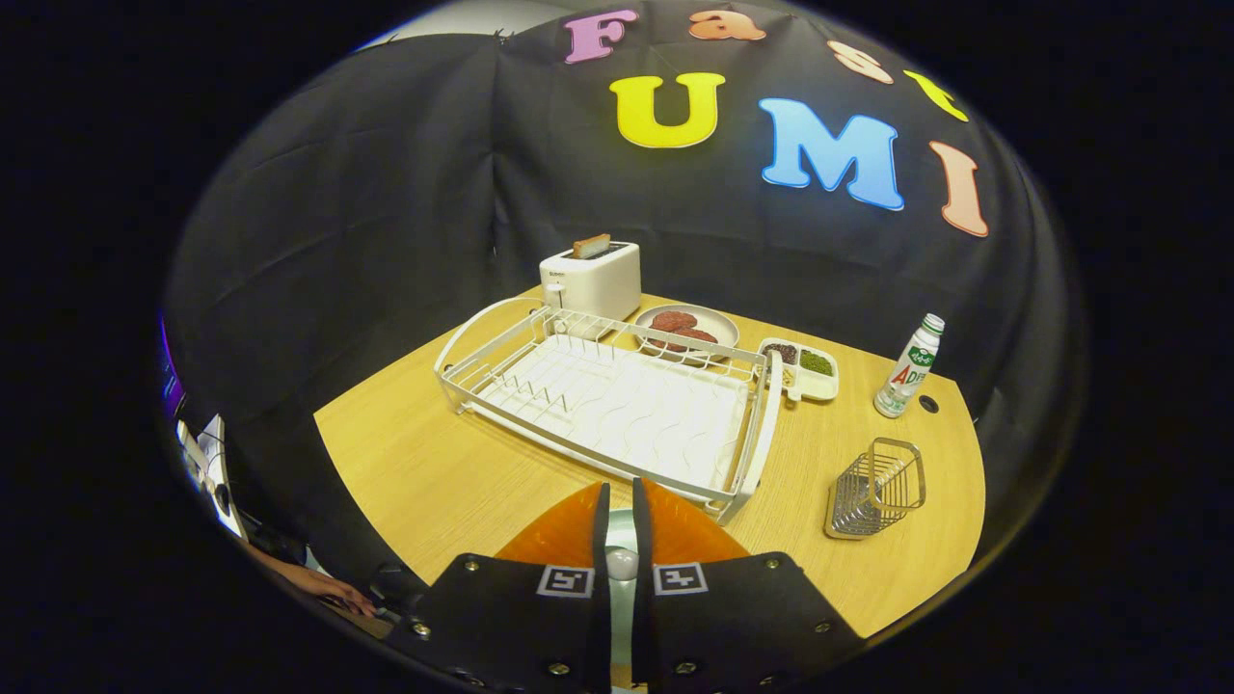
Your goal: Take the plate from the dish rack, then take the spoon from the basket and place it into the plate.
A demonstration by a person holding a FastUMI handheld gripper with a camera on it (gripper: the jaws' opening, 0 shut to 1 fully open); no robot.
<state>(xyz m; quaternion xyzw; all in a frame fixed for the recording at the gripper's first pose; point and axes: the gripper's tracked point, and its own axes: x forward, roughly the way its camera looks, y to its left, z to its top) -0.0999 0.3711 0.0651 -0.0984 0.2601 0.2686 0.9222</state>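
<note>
1. Black cloth walls close in our booth, and a light wooden table [424,472] fills the floor of the view.
2. Toward the left at the back we see a white toaster [593,280] with a slice of bread [591,246] standing up out of its slot.
3. Just in front of the toaster lies the white dish rack [617,405]; we can make out no plate standing in its wire slots.
4. Beyond the rack's far rail sits a round plate [713,323] holding dark reddish patties [675,323].
5. Our gripper [617,501] hovers just short of the rack's near rail, its orange fingers [569,530] pressed nearly together with only a narrow slit between them, pinching nothing.
6. Right of the rack we see a small divided tray [819,386] with dark and green contents.
7. Nearer us stands the wire basket [877,487]; whether a spoon is inside, we cannot tell.
8. Farthest right, behind the basket, stands a white bottle [909,366].
</note>
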